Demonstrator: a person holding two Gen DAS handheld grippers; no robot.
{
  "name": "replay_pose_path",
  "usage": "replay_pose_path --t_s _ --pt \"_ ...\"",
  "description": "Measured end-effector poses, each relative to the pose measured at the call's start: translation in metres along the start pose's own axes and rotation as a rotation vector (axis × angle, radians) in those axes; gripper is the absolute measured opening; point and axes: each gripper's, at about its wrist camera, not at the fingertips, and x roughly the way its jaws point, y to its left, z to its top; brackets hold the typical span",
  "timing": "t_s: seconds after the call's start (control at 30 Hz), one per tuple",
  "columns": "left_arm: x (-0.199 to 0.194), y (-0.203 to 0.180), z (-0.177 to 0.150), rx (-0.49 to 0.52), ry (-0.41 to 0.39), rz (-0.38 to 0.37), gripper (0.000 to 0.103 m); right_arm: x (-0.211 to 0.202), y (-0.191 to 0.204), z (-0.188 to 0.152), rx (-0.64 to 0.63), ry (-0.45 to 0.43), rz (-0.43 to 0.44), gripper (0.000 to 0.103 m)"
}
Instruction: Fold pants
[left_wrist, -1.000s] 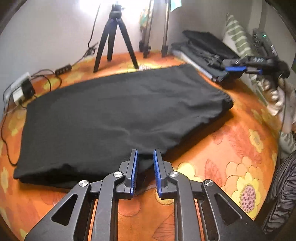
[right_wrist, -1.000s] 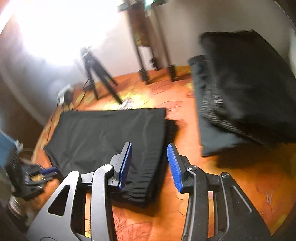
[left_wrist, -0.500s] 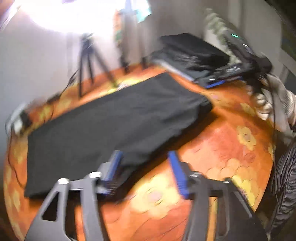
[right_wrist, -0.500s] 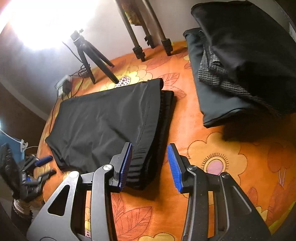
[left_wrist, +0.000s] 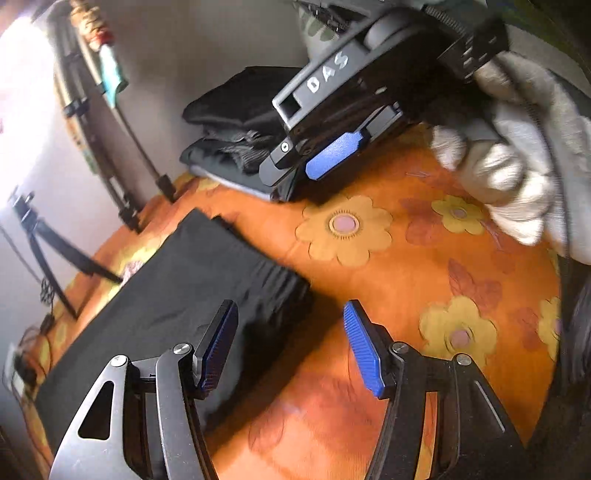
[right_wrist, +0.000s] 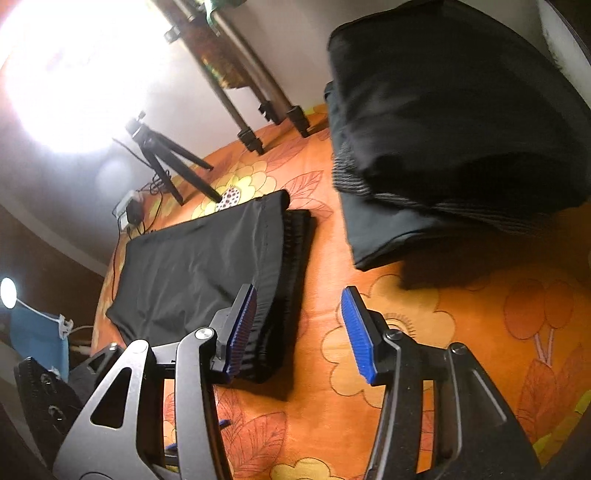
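The black pants (left_wrist: 177, 295) lie folded flat on the orange flowered cloth (left_wrist: 369, 280). In the left wrist view my left gripper (left_wrist: 289, 308) is open just above their near right corner, and its pads press on nothing. In the right wrist view the pants (right_wrist: 199, 266) stretch away to the left. My right gripper (right_wrist: 299, 293) hovers over their ribbed near end with its jaws opening, and only the left pad is over the fabric. That right gripper (left_wrist: 334, 155), held by a gloved hand (left_wrist: 498, 177), also shows in the left wrist view.
A stack of folded dark clothes (right_wrist: 461, 129) sits at the back right, close to the pants. Tripod legs (right_wrist: 173, 162) and taller stand legs (right_wrist: 255, 140) rest on the cloth by the wall. A plug block with cables (right_wrist: 129, 210) lies at the far left.
My left gripper spread from nearly shut at the pants' long edge to wide open and swung right to their corner. My right gripper came closer to the pants' end and widened.
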Motion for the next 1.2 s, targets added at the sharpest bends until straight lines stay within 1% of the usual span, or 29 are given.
replay_pose_path --t_s 0.17,0.27,0.37,0.5,0.6,0.7,0.9,1.2 --pt "0.028 -0.003 0.006 -0.006 0.033 -0.02 0.059 -0.008 -0.013 0.002 0.025 -0.01 0.028 0.056" --pt "0.039 -0.006 0.007 0.013 0.052 -0.01 0.059 -0.008 -0.018 0.003 0.046 -0.005 0.052 0.057" --pt "0.043 -0.004 0.006 0.004 0.064 -0.007 0.059 -0.009 -0.02 0.004 0.045 -0.005 0.063 0.057" --pt "0.047 -0.003 0.002 0.017 0.08 -0.001 0.059 -0.006 -0.019 0.005 0.042 -0.002 0.072 0.057" --pt "0.046 0.002 0.001 0.005 0.073 -0.012 0.059 -0.004 -0.017 0.005 0.038 0.002 0.078 0.057" --pt "0.046 0.005 0.0 -0.003 0.069 -0.021 0.055 -0.003 -0.015 0.004 0.031 0.005 0.079 0.057" --pt "0.048 0.013 -0.002 -0.037 0.072 -0.018 0.038 0.004 -0.011 0.004 0.034 0.015 0.08 0.057" --pt "0.045 0.023 -0.004 -0.086 0.039 -0.038 0.027 0.017 -0.01 0.005 0.058 0.037 0.087 0.057"
